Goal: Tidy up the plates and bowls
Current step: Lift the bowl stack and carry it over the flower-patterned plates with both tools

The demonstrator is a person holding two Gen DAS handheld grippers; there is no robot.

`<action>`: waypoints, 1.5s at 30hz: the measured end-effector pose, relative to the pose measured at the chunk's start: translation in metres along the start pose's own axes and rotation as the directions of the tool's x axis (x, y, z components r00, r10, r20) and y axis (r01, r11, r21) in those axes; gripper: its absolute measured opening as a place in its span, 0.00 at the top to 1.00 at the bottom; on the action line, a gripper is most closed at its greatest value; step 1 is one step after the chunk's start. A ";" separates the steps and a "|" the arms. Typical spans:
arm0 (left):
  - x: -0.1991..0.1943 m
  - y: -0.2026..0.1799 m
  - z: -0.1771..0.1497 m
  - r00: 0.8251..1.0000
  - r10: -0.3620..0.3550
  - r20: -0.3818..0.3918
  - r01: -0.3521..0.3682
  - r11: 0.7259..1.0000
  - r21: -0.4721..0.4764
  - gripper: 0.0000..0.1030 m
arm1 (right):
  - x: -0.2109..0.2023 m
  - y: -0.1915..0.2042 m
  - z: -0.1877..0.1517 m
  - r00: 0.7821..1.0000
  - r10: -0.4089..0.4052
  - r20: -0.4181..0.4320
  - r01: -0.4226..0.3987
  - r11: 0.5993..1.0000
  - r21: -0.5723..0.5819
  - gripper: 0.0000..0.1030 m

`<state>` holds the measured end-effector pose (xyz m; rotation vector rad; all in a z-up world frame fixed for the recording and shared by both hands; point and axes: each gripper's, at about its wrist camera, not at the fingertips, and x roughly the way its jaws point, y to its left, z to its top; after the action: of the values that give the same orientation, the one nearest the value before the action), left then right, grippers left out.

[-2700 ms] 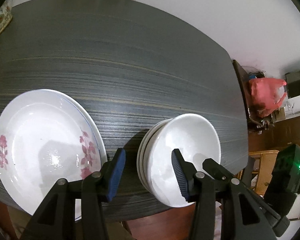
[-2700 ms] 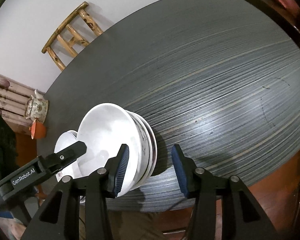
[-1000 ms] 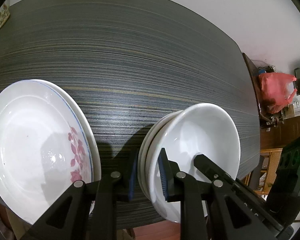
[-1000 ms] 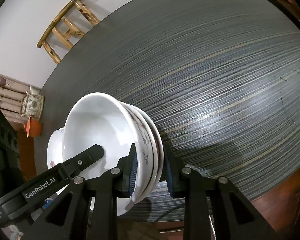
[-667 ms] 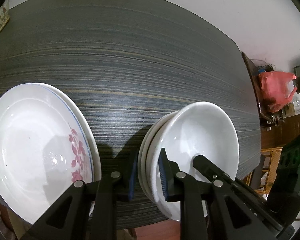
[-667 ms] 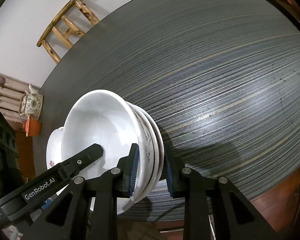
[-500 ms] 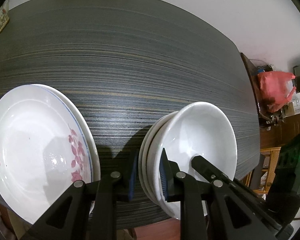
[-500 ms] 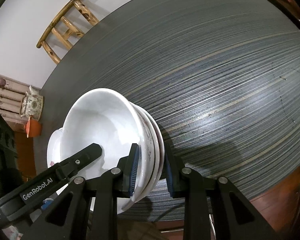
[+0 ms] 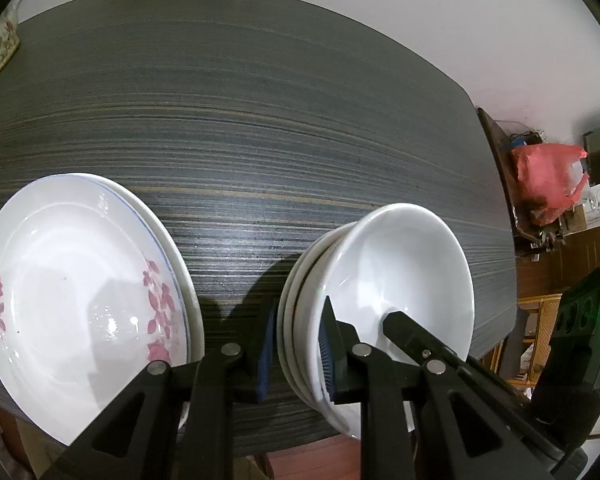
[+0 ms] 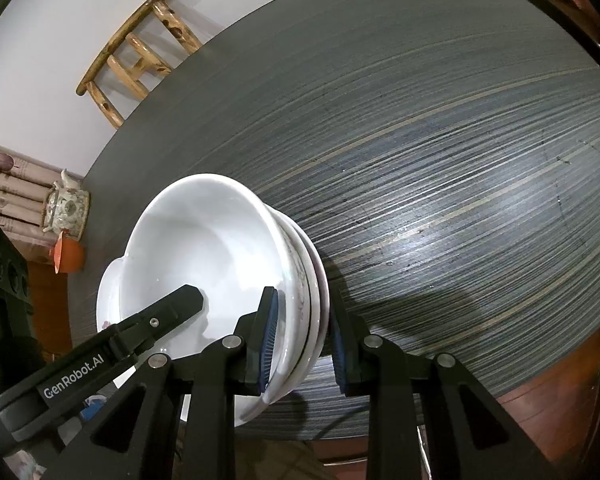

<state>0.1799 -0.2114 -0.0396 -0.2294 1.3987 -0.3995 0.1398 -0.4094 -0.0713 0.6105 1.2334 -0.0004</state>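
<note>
Since the earliest frames both grippers closed in: your left gripper (image 9: 296, 344) and right gripper (image 10: 302, 340) now clamp opposite rims of the bowl stack (image 9: 380, 292), near the table (image 9: 260, 120) front edge beside the plates (image 9: 80, 280). Lift evenly, squeeze steady. Bowls open upward, tilted slightly; round, no long axis.

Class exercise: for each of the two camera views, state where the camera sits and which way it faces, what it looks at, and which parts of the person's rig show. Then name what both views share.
Left wrist: on the left gripper, angled down; sees it clamping the bowl stack, flowered plates alongside, right gripper intruding.
Right wrist: on the right gripper, angled down; it clamps the stack's opposite rim, left gripper intruding.
Shared: bowl stack, striped table, wooden chair.
</note>
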 end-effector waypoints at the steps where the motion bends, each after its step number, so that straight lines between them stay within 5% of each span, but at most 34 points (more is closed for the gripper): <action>1: -0.001 0.000 0.000 1.000 -0.001 0.000 0.001 1.000 0.001 0.81 | -0.001 0.001 0.000 1.000 0.001 0.001 -0.001 1.000 0.000 0.77; 24: -0.039 0.020 -0.001 0.998 -0.014 0.056 0.014 1.000 -0.002 0.81 | -0.021 0.030 0.001 1.000 0.003 0.030 -0.001 0.999 -0.047 0.77; 45: -0.102 0.085 -0.010 0.991 0.035 0.128 -0.025 0.997 -0.076 0.81 | -0.014 0.100 -0.004 0.999 0.039 -0.011 -0.040 0.986 -0.164 0.77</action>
<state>0.1692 -0.0921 0.0181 -0.2896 1.2892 -0.3027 0.1633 -0.3283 -0.0166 0.4910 1.2155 0.1362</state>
